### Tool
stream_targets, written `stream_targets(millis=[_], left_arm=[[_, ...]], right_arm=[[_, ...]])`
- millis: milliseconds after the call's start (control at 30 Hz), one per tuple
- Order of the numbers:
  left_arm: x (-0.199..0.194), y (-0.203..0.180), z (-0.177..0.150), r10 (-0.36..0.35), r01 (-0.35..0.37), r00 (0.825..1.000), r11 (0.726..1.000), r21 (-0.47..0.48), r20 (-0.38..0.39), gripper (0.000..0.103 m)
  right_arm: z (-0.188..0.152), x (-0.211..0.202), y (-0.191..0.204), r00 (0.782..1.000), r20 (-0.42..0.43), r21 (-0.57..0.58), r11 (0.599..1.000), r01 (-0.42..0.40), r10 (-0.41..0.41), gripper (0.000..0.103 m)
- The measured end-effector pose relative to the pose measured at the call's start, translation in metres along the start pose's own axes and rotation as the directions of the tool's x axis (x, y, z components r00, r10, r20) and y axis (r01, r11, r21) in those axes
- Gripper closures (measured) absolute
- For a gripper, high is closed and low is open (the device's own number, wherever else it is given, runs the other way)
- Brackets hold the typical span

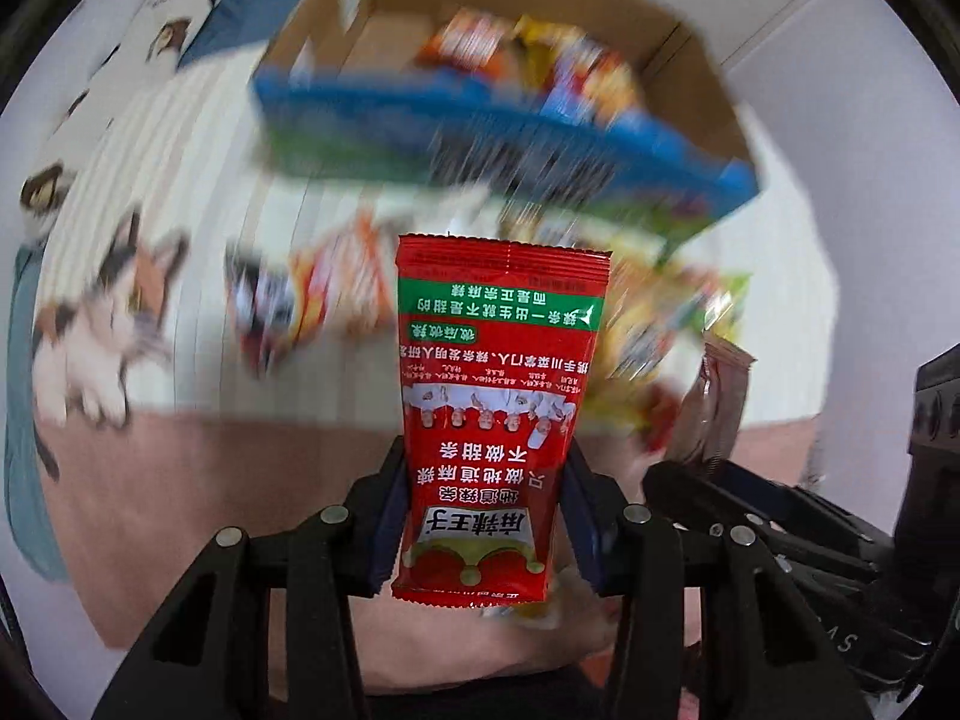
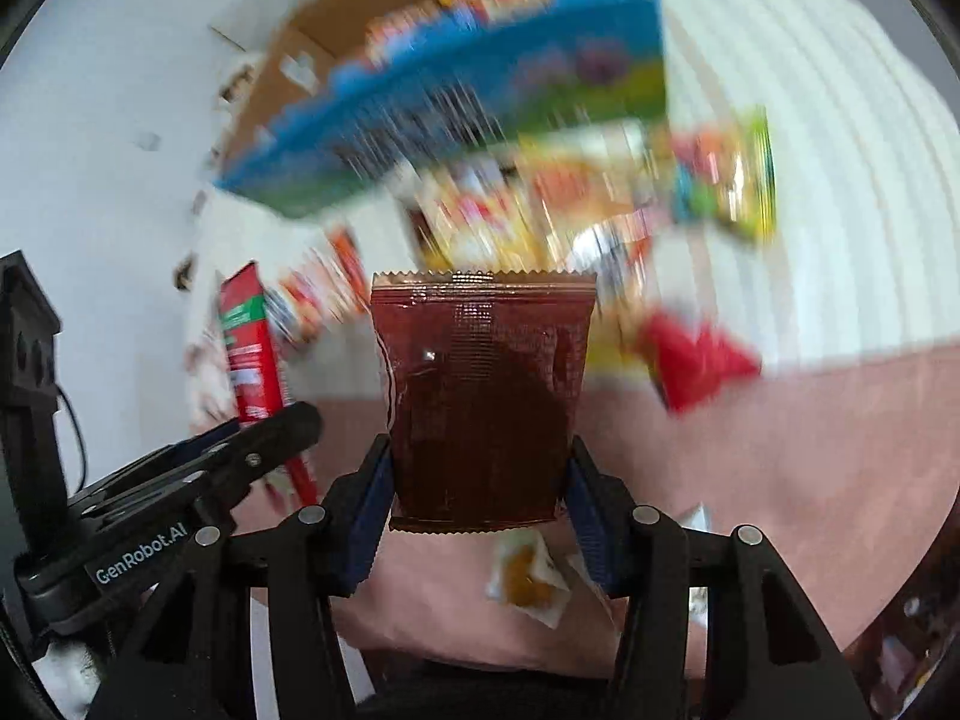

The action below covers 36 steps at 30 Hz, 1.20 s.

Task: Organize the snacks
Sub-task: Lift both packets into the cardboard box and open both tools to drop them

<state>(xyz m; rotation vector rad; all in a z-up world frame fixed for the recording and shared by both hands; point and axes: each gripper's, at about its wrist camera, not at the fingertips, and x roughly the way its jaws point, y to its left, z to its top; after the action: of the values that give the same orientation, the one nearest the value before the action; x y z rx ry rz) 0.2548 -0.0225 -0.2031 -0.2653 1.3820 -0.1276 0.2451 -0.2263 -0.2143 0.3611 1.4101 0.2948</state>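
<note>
My left gripper (image 1: 486, 498) is shut on a red snack packet (image 1: 501, 396) with green bands and white print, held upright above the bed. My right gripper (image 2: 480, 480) is shut on a dark brown foil packet (image 2: 480, 396), also upright. Each packet shows in the other view: the brown packet (image 1: 717, 402) at the right of the left wrist view, the red packet (image 2: 249, 348) at the left of the right wrist view. Beyond both lies a blurred pile of loose snacks (image 2: 600, 198) and an open cardboard box (image 1: 510, 60) with a blue and green front, holding several snacks.
The bed has a white ribbed blanket (image 2: 840, 180) and a pink sheet (image 2: 780, 480). A cat-print pillow (image 1: 114, 312) lies at the left. A small white sachet (image 2: 528, 576) with an orange filling rests on the pink sheet under my right gripper. White walls stand behind the box.
</note>
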Motion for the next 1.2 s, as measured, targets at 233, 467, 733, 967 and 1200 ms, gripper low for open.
stream_targets(millis=[233, 467, 733, 967, 1200], left_arm=[[-0.024, -0.012, 0.103, 0.015, -0.016, 0.999, 1.000, 0.026, 0.045, 0.060], [-0.001, 0.007, 0.206, 0.063, -0.063, 0.998, 0.998, -0.005, -0.021, 0.059], [0.069, 0.028, 0.262, 0.088, -0.095, 0.984, 0.995, -0.036, -0.155, 0.059], [0.112, 0.047, 0.261, 0.109, -0.123, 0.964, 0.991, -0.046, -0.244, 0.057], [0.122, 0.057, 0.254, 0.091, -0.108, 0.963, 0.993, -0.053, -0.256, 0.047]], right_arm=[[0.097, -0.017, 0.055, 0.994, 0.106, -0.057, 0.998, 0.017, -0.011, 0.046], [0.189, 0.012, 0.079, 0.998, 0.052, -0.089, 0.995, 0.047, -0.042, 0.046], [0.227, 0.097, 0.088, 0.991, -0.094, -0.106, 0.991, 0.084, -0.095, 0.046], [0.232, 0.146, 0.082, 0.979, -0.170, -0.107, 0.990, 0.097, -0.115, 0.046], [0.240, 0.170, 0.075, 0.967, -0.219, -0.079, 0.990, 0.116, -0.131, 0.011]])
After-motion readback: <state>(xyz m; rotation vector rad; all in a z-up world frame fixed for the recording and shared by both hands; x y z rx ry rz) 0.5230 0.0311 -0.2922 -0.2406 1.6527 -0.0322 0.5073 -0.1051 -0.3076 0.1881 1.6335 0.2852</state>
